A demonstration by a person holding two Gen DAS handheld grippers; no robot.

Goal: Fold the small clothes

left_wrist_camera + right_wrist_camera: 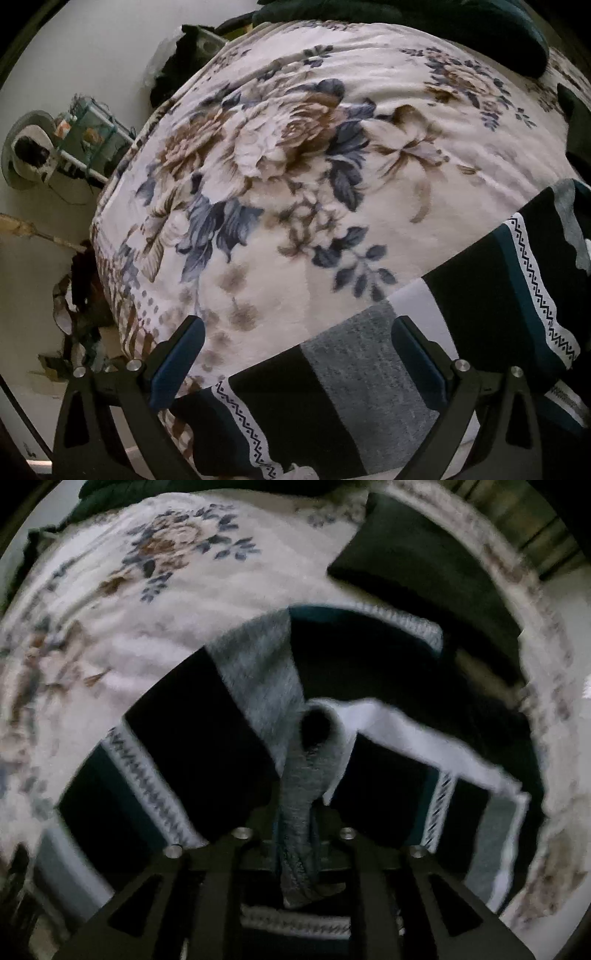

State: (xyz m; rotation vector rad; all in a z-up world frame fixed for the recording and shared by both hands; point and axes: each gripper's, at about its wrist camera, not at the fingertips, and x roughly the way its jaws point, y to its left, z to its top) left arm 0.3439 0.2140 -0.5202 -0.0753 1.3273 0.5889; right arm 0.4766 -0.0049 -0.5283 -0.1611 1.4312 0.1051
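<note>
Currently, black-grey-white striped knit garment with zigzag trim lies spread on floral plush blanket. Left gripper spread wide above garment's grey band, empty. Right gripper pinches bunched grey fold of garment.

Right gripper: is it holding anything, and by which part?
The right gripper has a bunched grey fold of the striped garment between its fingers. The left gripper is open, holding nothing.

Open floral blanket ahead, striped sweater below, dark pillow far right
</note>
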